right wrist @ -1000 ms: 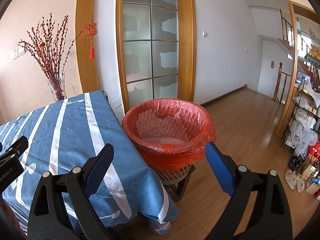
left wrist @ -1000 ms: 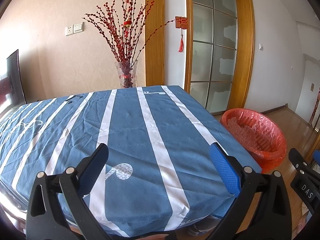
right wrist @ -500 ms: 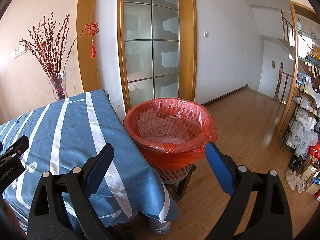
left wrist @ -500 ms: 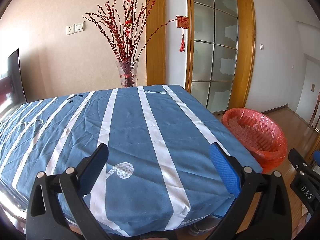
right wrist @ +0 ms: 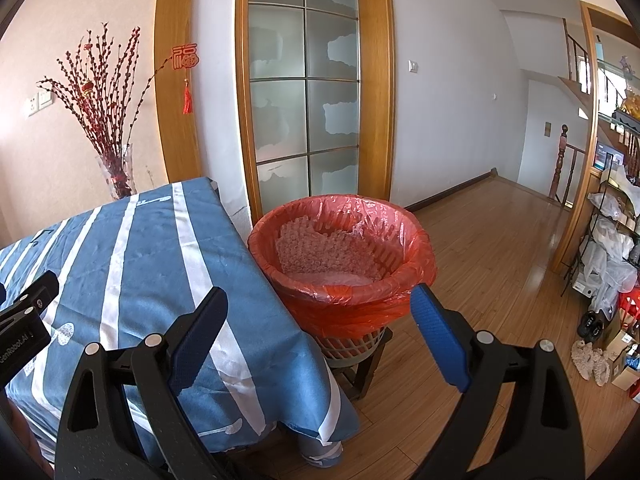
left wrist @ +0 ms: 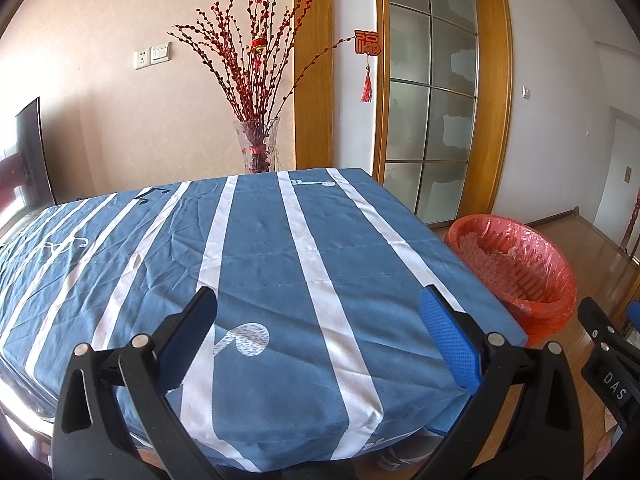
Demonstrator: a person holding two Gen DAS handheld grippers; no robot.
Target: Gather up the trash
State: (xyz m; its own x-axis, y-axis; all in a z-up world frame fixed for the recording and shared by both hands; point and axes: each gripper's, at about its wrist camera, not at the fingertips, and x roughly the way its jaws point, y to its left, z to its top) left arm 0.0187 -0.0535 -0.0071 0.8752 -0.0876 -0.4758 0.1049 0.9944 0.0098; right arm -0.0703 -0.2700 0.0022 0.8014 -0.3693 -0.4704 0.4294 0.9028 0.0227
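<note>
- The left hand-held gripper [left wrist: 318, 330] is held wide apart and empty above the near edge of the blue, white-striped cloth-covered tabletop [left wrist: 256, 264].
- The right hand-held gripper [right wrist: 320, 324] is likewise spread wide, with nothing gripped.
- The round basket lined with a red plastic bag [right wrist: 344, 256] is seen just ahead of the right hand-held gripper, beside the tabletop's edge.
</note>
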